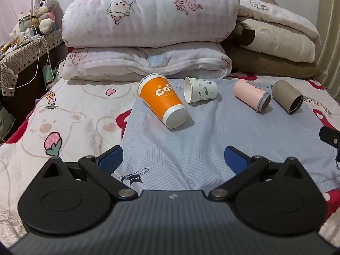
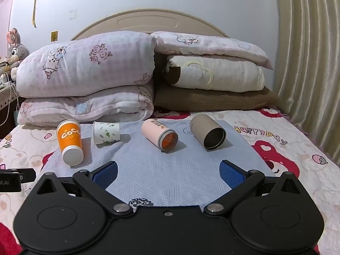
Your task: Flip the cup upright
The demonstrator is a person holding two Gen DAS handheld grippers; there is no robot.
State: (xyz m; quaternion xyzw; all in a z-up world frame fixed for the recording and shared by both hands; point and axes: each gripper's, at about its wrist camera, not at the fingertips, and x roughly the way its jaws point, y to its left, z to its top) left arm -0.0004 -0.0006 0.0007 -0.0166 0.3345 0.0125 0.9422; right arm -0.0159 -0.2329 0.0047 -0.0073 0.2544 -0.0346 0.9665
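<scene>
Several cups lie on their sides on a pale blue cloth on the bed. An orange paper cup has its base toward me. A small white leaf-print cup lies behind it. A pink tumbler and a taupe tumbler lie to the right, mouths toward me. My left gripper is open and empty, short of the orange cup. My right gripper is open and empty, short of the pink tumbler.
Folded quilts and pillows are stacked behind the cups against the headboard. A cluttered bedside table with a plush rabbit stands at left. Curtains hang at right. The right gripper's edge shows in the left wrist view.
</scene>
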